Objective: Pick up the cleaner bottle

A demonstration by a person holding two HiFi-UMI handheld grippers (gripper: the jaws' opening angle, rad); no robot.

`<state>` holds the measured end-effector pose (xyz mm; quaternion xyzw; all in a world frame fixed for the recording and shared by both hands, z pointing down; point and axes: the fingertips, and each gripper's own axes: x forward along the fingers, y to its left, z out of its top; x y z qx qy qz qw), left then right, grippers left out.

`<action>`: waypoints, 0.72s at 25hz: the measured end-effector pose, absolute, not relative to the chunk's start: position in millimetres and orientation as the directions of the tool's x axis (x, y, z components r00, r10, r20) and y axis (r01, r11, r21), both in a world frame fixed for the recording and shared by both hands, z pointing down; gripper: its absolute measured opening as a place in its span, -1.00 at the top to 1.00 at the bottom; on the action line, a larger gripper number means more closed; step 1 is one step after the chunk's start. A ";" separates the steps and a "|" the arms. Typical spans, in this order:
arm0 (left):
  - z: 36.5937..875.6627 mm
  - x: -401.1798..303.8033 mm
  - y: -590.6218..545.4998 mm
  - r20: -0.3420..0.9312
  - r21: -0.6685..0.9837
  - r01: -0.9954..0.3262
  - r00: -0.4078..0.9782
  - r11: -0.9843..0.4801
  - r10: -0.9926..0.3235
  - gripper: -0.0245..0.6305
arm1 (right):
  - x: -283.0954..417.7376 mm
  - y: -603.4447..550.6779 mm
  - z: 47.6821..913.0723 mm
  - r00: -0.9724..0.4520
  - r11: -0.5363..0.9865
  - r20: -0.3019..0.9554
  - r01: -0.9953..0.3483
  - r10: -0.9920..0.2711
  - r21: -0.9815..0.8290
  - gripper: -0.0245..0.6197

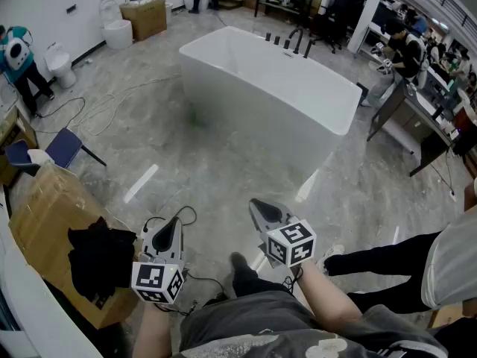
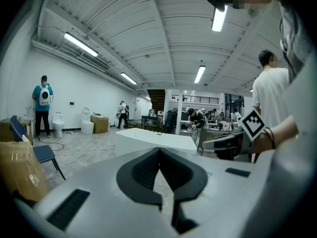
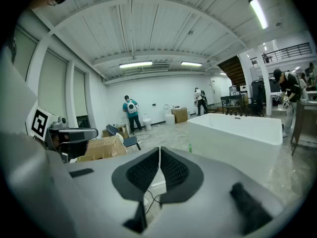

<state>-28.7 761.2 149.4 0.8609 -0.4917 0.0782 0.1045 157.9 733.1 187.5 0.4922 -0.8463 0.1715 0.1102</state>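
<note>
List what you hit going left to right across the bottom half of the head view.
cardboard box → black cloth on its right end → left gripper → right gripper → bystander's black-trousered leg

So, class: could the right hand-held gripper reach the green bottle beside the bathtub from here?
Probably not yet. The right hand-held gripper is shut and far short of the bottle, which stands beside the bathtub. Open floor lies between, so nothing seems to block walking closer.
</note>
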 end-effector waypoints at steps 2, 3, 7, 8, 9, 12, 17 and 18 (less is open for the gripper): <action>150.0 -33.2 771.8 0.237 0.100 -0.865 0.501 -0.492 -0.832 0.88 | 153.4 746.5 189.4 -0.491 0.456 0.361 -0.871 -0.793 -0.185 0.83; 149.7 -35.9 776.6 0.235 0.098 -0.865 0.500 -0.492 -0.833 0.88 | 150.6 752.9 190.2 -0.491 0.455 0.363 -0.871 -0.792 -0.185 0.83; 145.4 -46.8 794.6 0.220 0.087 -0.864 0.503 -0.497 -0.836 0.88 | 139.9 776.7 190.5 -0.481 0.446 0.358 -0.877 -0.800 -0.181 0.83; 145.2 -48.9 799.2 0.217 0.087 -0.864 0.503 -0.497 -0.837 0.88 | 138.8 782.6 190.9 -0.474 0.440 0.358 -0.880 -0.804 -0.178 0.83; 145.6 -51.0 803.4 0.215 0.089 -0.864 0.503 -0.496 -0.837 0.88 | 137.9 788.2 191.8 -0.468 0.435 0.360 -0.884 -0.807 -0.174 0.83; 148.1 -58.7 814.8 0.216 0.104 -0.865 0.502 -0.491 -0.838 0.88 | 133.0 804.5 195.0 -0.457 0.425 0.369 -0.889 -0.809 -0.169 0.83; 148.9 -77.3 823.6 0.195 0.142 -0.867 0.497 -0.477 -0.845 0.88 | 130.2 816.9 188.2 -0.437 0.393 0.348 -0.899 -0.829 -0.193 0.83; 149.2 -80.0 823.7 0.185 0.157 -0.863 0.503 -0.480 -0.844 0.88 | 132.1 817.8 187.8 -0.433 0.387 0.345 -0.901 -0.833 -0.195 0.83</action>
